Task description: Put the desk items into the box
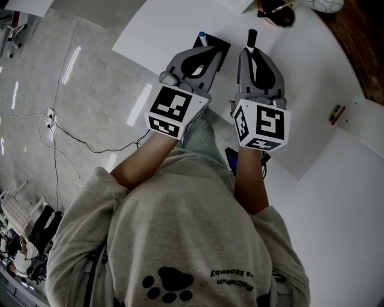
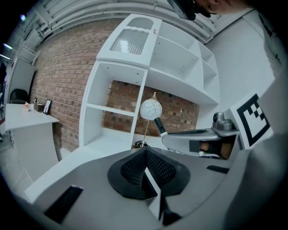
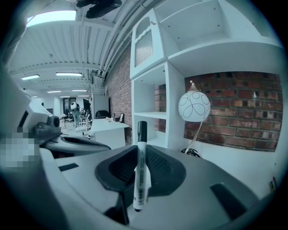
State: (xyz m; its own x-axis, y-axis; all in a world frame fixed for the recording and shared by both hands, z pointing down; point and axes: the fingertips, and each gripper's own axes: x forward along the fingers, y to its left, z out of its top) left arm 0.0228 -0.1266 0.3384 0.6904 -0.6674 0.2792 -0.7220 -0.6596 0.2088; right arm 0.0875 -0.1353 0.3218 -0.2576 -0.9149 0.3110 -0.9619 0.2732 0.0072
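Note:
My right gripper [image 1: 252,53] [image 3: 140,157] is shut on a white marker [image 3: 140,179], which stands upright between the pads. Its black cap [image 1: 252,38] pokes out past the fingertips. My left gripper [image 1: 207,55] [image 2: 145,157] is beside it on the left, jaws closed. A thin white thing with a dark edge [image 2: 153,187] is pinched low between its pads; I cannot tell what it is. In the head view a blue tip [image 1: 202,36] and a black rectangle [image 1: 219,47] show just beyond the left gripper's tips, over the white desk [image 1: 312,72]. Both grippers are held in the air above the desk's near edge.
A white shelf unit [image 2: 135,90] stands ahead against a brick wall, with a white globe lamp [image 3: 194,106] on the desk before it. A small red item [image 1: 336,114] lies on the desk to the right, and a brown round thing [image 1: 276,13] at its far side. Cables [image 1: 60,135] run over the floor at left.

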